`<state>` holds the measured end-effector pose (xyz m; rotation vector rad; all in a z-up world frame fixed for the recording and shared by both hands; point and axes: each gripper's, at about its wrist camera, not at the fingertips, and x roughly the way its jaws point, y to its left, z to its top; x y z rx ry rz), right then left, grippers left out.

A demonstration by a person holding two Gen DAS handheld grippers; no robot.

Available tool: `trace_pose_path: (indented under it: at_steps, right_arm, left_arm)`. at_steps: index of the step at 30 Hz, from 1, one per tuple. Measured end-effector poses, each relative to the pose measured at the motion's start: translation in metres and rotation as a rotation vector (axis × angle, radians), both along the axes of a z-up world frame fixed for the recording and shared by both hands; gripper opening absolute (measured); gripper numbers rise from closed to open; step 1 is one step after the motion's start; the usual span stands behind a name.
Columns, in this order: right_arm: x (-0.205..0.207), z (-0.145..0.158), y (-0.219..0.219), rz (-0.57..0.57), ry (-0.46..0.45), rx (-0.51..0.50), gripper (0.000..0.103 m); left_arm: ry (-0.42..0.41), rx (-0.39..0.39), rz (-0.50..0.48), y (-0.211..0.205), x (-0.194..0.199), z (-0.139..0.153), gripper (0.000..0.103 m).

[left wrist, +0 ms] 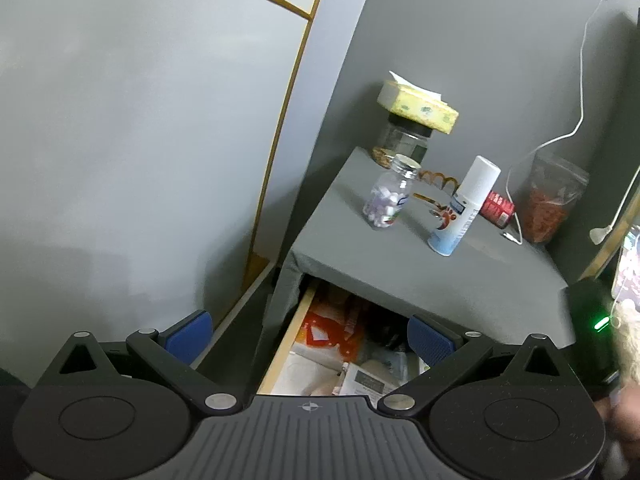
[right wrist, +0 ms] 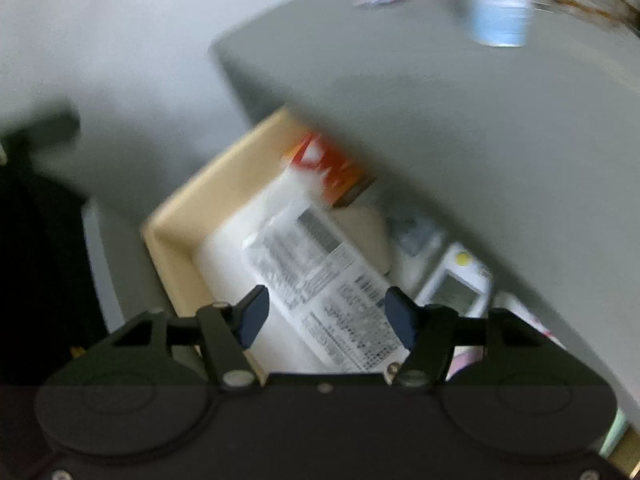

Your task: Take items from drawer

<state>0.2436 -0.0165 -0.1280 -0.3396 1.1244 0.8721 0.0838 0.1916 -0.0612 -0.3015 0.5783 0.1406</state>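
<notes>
Right gripper [right wrist: 325,316]: our jaws stand apart, nothing pinched, pointing steeply down into the pale wooden drawer [right wrist: 188,216]. Right under and between the blue pads lies the flat white plastic packet with a printed black-text label [right wrist: 320,280]. We judge that's the next pick. The view is motion-blurred, so we can't tell whether the pads touch it; they look clear of it.

Key relation: the packet's long axis runs diagonally, from upper left, under the worktop edge, down toward the lower right near the right pad. The jaw line sits across the frame, so it crosses that axis at a slant, not square. The packet lies flat, label up; it looks like we'd need to come down on an edge or roll the wrist to straddle the narrow width.

Farther out: an orange-and-white box [right wrist: 328,164] past the packet's far end, and a small white device with a grey screen [right wrist: 456,288] just right of it, near the right pad. That's a snag risk.

Left gripper [left wrist: 308,334]: jaws released and empty, held back over the drawer's front edge, farther from the packet. The right hand is the nearer one.

The grey worktop [left wrist: 400,264] overhangs the drawer's back half.
</notes>
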Motion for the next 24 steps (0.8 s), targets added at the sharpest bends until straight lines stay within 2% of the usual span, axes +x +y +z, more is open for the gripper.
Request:
trace_pose_path:
  at_steps: [2, 4, 7, 9, 10, 11, 12, 14, 17, 20, 24]
  right_arm:
    - [-0.003, -0.012, 0.012, 0.046, 0.001, -0.057, 0.075]
    - [-0.004, -0.022, 0.023, 0.069, -0.061, -0.121, 0.084]
    - [-0.001, -0.032, 0.033, 0.088, -0.111, -0.204, 0.083]
    - [-0.001, -0.031, 0.034, 0.091, -0.118, -0.218, 0.079]
    - [-0.001, -0.028, 0.032, 0.087, -0.122, -0.220, 0.072]
    - [-0.001, -0.023, 0.029, 0.078, -0.122, -0.206, 0.059]
    - [-0.001, -0.016, 0.025, 0.066, -0.117, -0.180, 0.053]
    - [0.000, -0.004, 0.019, 0.042, -0.109, -0.141, 0.033]
    - [0.002, 0.013, 0.012, 0.018, -0.150, -0.154, 0.014]
    - [0.007, 0.017, 0.006, 0.016, -0.166, -0.147, 0.012]
    - [0.004, 0.005, 0.011, 0.067, -0.203, -0.166, 0.016]
  left_arm:
    - [0.009, -0.009, 0.005, 0.001, 0.001, -0.001, 0.103]
    - [0.016, -0.019, 0.008, 0.002, 0.002, -0.002, 0.103]
    - [0.017, -0.018, 0.008, 0.002, 0.003, -0.002, 0.103]
    - [0.016, -0.012, 0.007, 0.001, 0.004, -0.002, 0.103]
    - [0.015, -0.011, 0.006, 0.001, 0.004, -0.002, 0.103]
    - [0.015, -0.009, 0.002, -0.001, 0.004, -0.002, 0.103]
    - [0.015, -0.007, -0.002, -0.002, 0.004, -0.003, 0.103]
    - [0.014, -0.003, -0.010, -0.004, 0.004, -0.003, 0.103]
    - [0.008, 0.016, -0.028, -0.009, 0.003, -0.002, 0.103]
    - [0.002, 0.027, -0.038, -0.012, 0.003, -0.002, 0.103]
    - [0.004, 0.026, -0.034, -0.012, 0.004, -0.002, 0.103]
